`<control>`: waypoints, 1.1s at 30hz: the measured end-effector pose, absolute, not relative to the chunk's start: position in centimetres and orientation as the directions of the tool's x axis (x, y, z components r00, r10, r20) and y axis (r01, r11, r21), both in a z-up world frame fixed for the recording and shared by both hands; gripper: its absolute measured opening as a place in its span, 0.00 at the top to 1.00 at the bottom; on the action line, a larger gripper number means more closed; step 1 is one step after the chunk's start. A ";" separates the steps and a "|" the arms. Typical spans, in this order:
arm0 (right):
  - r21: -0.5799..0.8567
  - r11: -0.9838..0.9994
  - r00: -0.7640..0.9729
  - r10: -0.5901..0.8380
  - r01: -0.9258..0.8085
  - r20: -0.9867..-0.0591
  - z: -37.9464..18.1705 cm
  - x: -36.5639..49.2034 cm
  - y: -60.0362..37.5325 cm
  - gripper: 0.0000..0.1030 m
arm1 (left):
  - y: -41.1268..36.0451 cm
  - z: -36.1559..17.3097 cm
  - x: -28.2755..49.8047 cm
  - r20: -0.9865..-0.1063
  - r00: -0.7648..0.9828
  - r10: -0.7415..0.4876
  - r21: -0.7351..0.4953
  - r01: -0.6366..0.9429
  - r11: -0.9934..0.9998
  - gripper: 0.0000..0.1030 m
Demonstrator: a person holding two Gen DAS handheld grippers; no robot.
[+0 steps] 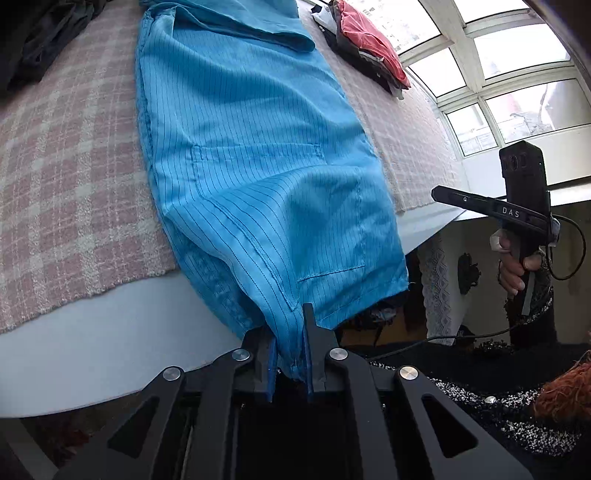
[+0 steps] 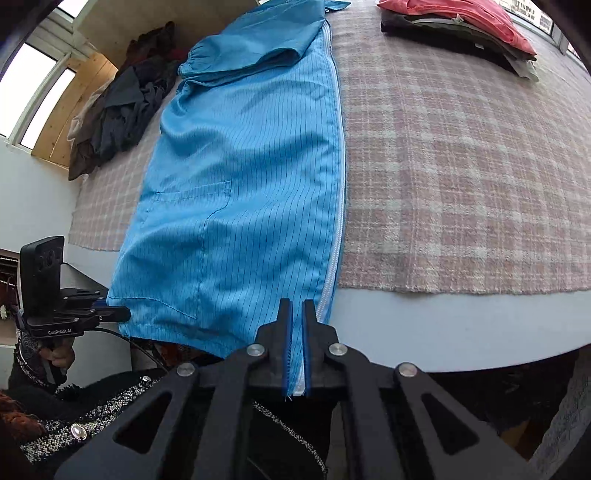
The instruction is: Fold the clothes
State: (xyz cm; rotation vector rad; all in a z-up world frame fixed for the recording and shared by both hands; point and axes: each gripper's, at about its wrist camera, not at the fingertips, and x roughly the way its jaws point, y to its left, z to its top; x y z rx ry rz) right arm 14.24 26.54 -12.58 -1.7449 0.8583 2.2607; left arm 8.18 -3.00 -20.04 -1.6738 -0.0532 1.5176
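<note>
Fingers [image 1: 314, 332] of both grippers pinch blue garment [image 1: 251, 155] hem.

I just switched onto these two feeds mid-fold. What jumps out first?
A long blue striped garment lies lengthwise on the pink checked blanket, its hem hanging over the near edge. Both grippers pinch that hem: the left gripper at one corner, the right gripper at the white zipper edge. A folded stack topped by a red garment sits at the far right, and a dark clothes pile at the far left.
</note>
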 end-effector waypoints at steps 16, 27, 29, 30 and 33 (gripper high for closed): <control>0.207 -0.904 -0.310 -0.088 -0.375 -0.947 -17.1 16.0 22.9 0.60 | -3.5 -21.3 12.6 -0.865 0.011 0.501 -0.459 -0.419 -0.783 0.57; 0.337 -0.896 -0.394 -0.209 -0.290 -0.895 -17.9 16.8 22.7 0.96 | -1.1 -22.5 13.0 -0.860 0.010 0.510 -0.457 -0.459 -0.762 0.87; 0.440 -0.841 -0.427 -0.288 -0.316 -0.857 -17.5 17.3 24.1 0.97 | -1.3 -22.0 12.9 -0.847 0.015 0.531 -0.476 -0.468 -0.745 0.93; 0.495 -0.806 -0.455 -0.326 -0.325 -0.829 -16.9 17.7 24.8 0.97 | -1.6 -21.5 12.9 -0.840 0.016 0.543 -0.486 -0.471 -0.737 0.93; 0.643 -0.687 -0.538 -0.419 -0.339 -0.731 -15.1 18.8 26.9 0.97 | -2.7 -19.8 12.5 -0.808 0.027 0.588 -0.532 -0.461 -0.710 0.93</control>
